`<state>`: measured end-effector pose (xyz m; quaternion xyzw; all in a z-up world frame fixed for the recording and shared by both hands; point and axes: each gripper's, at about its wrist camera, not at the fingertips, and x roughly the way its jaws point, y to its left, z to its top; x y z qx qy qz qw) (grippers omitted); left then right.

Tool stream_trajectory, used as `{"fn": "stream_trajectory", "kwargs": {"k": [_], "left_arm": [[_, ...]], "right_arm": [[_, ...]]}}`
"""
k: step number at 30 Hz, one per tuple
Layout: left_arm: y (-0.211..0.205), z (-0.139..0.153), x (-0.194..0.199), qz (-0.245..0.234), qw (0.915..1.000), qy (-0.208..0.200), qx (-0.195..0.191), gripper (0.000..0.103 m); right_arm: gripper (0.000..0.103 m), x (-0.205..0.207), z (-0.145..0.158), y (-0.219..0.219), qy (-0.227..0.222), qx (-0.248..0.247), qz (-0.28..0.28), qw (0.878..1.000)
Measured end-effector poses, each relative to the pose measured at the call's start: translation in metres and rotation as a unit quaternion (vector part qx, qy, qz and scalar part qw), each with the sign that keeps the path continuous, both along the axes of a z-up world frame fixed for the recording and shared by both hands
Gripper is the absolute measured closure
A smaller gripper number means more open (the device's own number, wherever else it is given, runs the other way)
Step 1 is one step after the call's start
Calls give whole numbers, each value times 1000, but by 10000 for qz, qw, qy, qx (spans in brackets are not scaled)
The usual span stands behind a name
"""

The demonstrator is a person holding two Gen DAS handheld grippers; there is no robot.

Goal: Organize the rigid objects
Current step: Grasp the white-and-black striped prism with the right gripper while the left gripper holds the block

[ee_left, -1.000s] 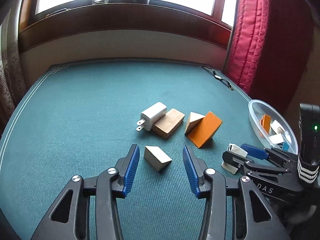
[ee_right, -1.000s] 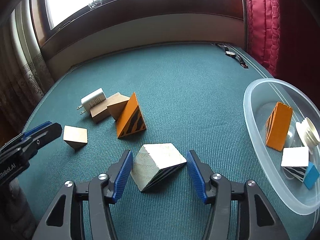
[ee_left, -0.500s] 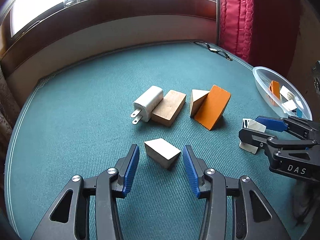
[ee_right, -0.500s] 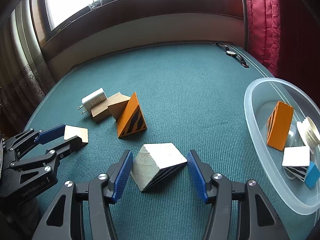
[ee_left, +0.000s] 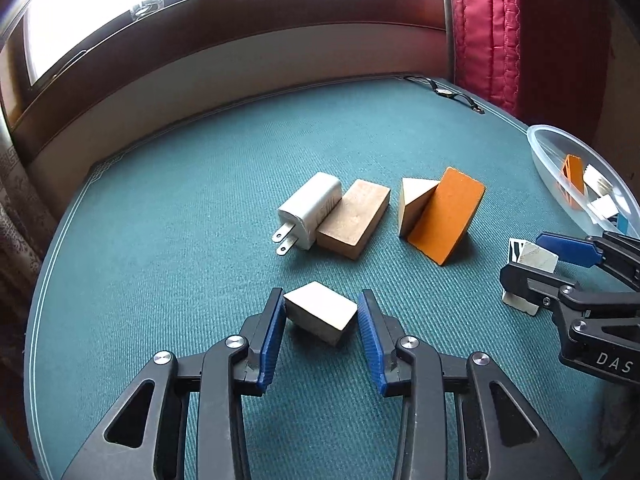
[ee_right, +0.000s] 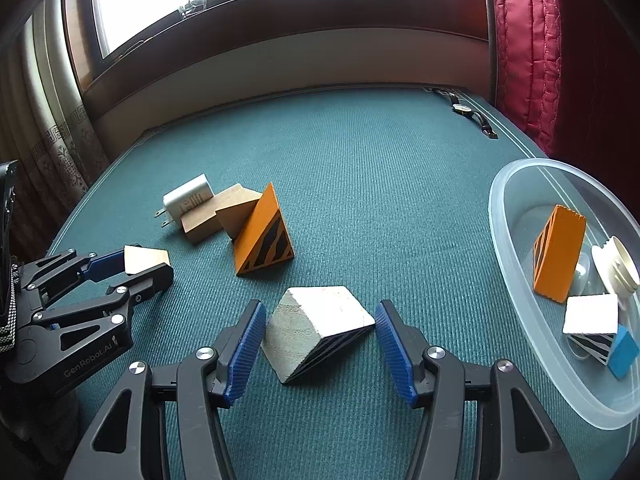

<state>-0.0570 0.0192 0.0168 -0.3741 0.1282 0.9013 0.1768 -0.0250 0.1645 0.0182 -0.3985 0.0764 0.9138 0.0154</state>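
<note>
My left gripper (ee_left: 321,328) is open around a small pale wooden wedge (ee_left: 320,317) on the teal table; its pads stand just beside the wedge's sides. My right gripper (ee_right: 320,340) is open around a white wedge with black stripes (ee_right: 316,330), with gaps on both sides. Each gripper shows in the other's view: the left gripper (ee_right: 140,266) at far left, the right gripper (ee_left: 532,258) at right. Behind lie a white charger plug (ee_left: 310,210), a brown wooden block (ee_left: 354,218), a tan wedge (ee_left: 414,204) and an orange wedge (ee_left: 446,216).
A clear plastic bowl (ee_right: 516,292) at the right holds an orange wedge (ee_right: 558,254), a white striped block, a blue piece and a white ribbed part. A wristwatch (ee_right: 470,116) lies at the far right corner. A window wall and red curtain stand behind.
My left gripper has moved forward so the pale wedge now sits between its fingers, and its jaws have narrowed. My right gripper has stayed around the striped wedge.
</note>
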Motion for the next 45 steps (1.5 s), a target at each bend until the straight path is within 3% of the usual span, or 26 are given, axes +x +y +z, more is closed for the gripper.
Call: {"fn": "stream_trajectory", "kwargs": {"k": [14,23,25,31,33,35,38,40,42,45], "left_arm": [[14,7,27,556,9979,322,52,65],[19,7,30,805,9964,63,266,65],[20,6,31,786,9965,39,272,65],[14,3,26,869,9955,-95,363,65],[12,3,26,890,9952,-125,394,65],[13,3,26,888,9952,-116,403,65],[13,3,27,865,9954,-99,397,65],[13,4,27,871,9953,-97,412,65],[11,4,26,898,9949,-113,450,65],[10,5,25,923,9945,-135,485,65]], "right_arm": [[44,3,1,4,61,-108,-20,9999],[46,6,3,11,233,-237,-117,9994],[55,9,4,12,311,-281,-133,9990],[60,10,5,11,388,-298,-141,9987],[68,11,6,11,423,-317,-89,9986],[70,10,6,9,432,-314,52,9986],[70,8,6,1,396,-160,285,9987],[63,8,6,1,356,-146,263,9989],[48,10,7,5,351,-167,109,9992],[45,17,8,7,260,-269,-45,9993]]}}
